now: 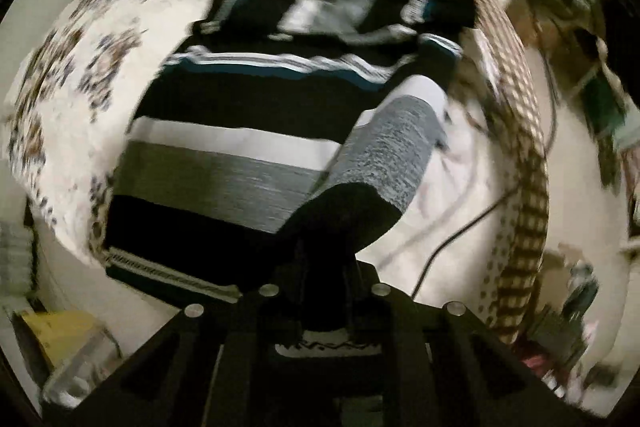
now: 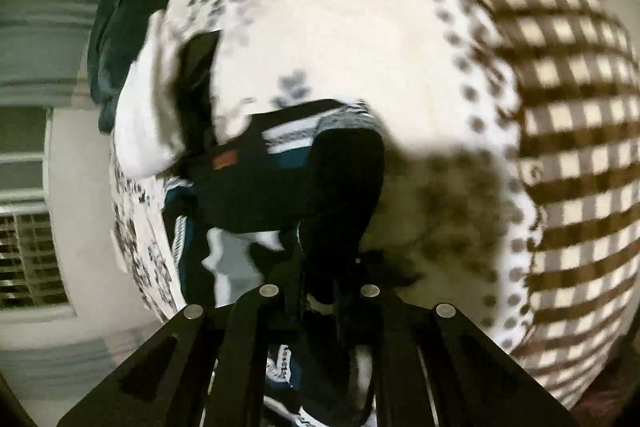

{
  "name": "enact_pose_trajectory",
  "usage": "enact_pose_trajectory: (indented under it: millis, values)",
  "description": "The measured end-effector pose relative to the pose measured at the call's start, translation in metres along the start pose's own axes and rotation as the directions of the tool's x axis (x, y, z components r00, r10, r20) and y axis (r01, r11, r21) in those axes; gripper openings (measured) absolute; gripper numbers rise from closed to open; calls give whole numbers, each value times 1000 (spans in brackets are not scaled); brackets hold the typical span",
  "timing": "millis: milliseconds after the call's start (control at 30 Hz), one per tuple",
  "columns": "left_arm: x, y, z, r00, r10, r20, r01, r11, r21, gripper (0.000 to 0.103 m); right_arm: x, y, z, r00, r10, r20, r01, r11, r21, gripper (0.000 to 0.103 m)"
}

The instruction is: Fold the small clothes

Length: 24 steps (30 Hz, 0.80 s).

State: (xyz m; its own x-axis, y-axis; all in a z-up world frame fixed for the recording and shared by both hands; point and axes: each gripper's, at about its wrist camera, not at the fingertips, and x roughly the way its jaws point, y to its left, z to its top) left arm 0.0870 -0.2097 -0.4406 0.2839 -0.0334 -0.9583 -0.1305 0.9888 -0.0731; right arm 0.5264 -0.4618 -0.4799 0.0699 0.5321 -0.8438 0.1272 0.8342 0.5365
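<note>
A small striped shirt (image 1: 240,131) with black, white, grey and teal bands lies spread on a floral bedspread (image 1: 120,75). My left gripper (image 1: 326,259) is shut on the black cuff of its grey and white sleeve (image 1: 396,147), which is lifted off the bed and folded over toward the body. In the right wrist view the same shirt (image 2: 248,171) is bunched up, and my right gripper (image 2: 332,279) is shut on a black fold of it, held above the bedspread (image 2: 340,27). Both views are blurred.
A brown checked blanket (image 2: 568,115) lies along the right of the bed, its edge (image 1: 520,131) also in the left wrist view. A thin dark cable (image 1: 452,239) crosses the sheet. Dark green cloth (image 2: 120,27) is piled at the far left. A yellow object (image 1: 60,331) lies on the floor.
</note>
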Motion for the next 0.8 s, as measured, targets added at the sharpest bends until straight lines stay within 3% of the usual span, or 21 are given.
enact_pose_trajectory:
  millis: [167,267,467,600,700,800]
  values:
    - [-11,69,12,998,-67,16,69,983,-171,11,-3,86,2,996,-83,-12,81,992,-97,9]
    - [-8,108,13,995,-97,19,99,964,-246,11,18,147,-2,989,-144,-26,138,978,-155,9]
    - [13,191,11,984,-179,8,167,903,-395,11,110,271,-16,961,-276,-31,258,929,-266,9]
    - [31,237,8,980,-200,15,185,875,-447,11,171,328,-29,940,-339,-17,318,896,-311,9]
    - [58,271,5,967,-253,-10,217,848,-484,13,215,353,-35,917,-397,-19,370,869,-328,10]
    - [85,303,-4,961,-267,-72,190,828,-528,15,251,358,-37,901,-428,-67,386,864,-324,16]
